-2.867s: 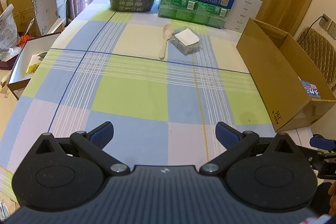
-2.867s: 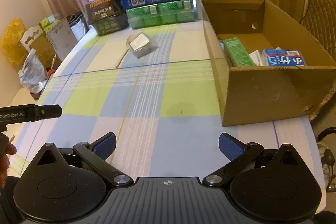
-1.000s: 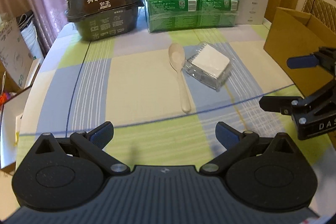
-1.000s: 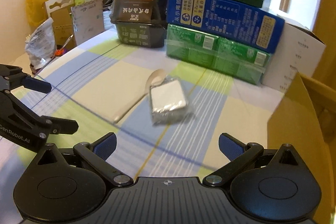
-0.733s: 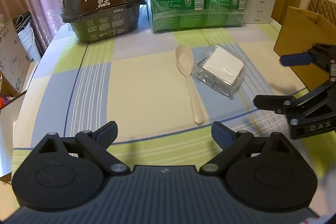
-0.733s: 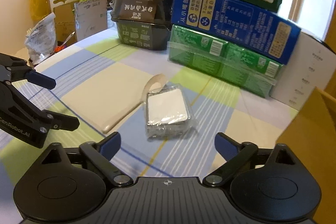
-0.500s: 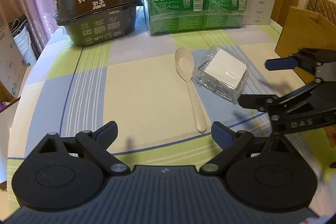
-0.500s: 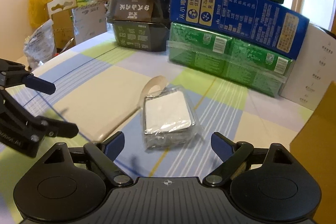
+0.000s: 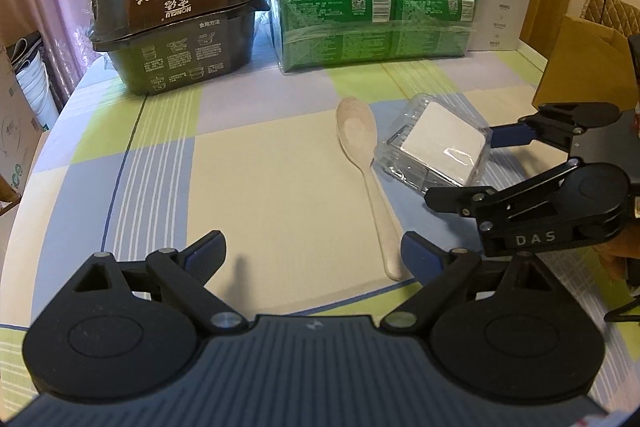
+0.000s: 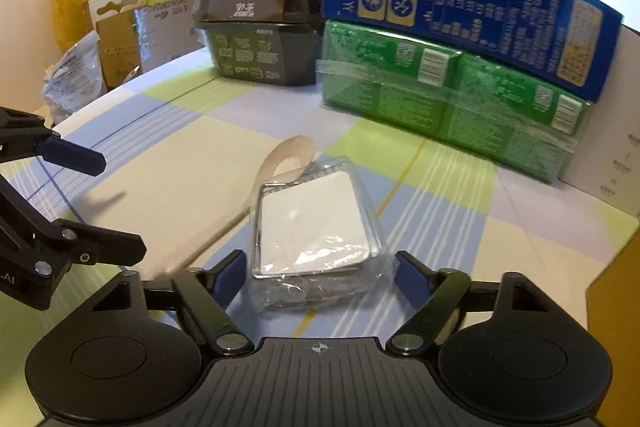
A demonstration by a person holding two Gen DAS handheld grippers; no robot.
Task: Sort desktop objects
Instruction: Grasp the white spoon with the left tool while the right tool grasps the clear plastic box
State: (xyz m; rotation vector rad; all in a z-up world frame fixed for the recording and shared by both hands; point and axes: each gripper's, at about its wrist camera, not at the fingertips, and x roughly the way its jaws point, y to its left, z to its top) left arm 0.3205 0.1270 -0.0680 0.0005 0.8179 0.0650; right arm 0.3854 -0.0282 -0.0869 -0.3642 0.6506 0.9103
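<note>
Straddling the clear-wrapped packet (image 10: pixel 312 233), the right gripper (image 10: pixel 318 277) has its fingers spread wide, one blue pad on each side and neither touching yet, set up for a squeeze across the short sides. That packet lies flat on the checked tablecloth (image 9: pixel 272 187), just right of the pale spoon (image 9: pixel 366 167), whose bowl points toward the green cartons (image 9: pixel 374 27) behind the packet. Left of the packet, the left gripper (image 9: pixel 312 253) hangs with its fingers also apart, lined up near the spoon's handle end, likely its pick. Crinkly film could slip.
</note>
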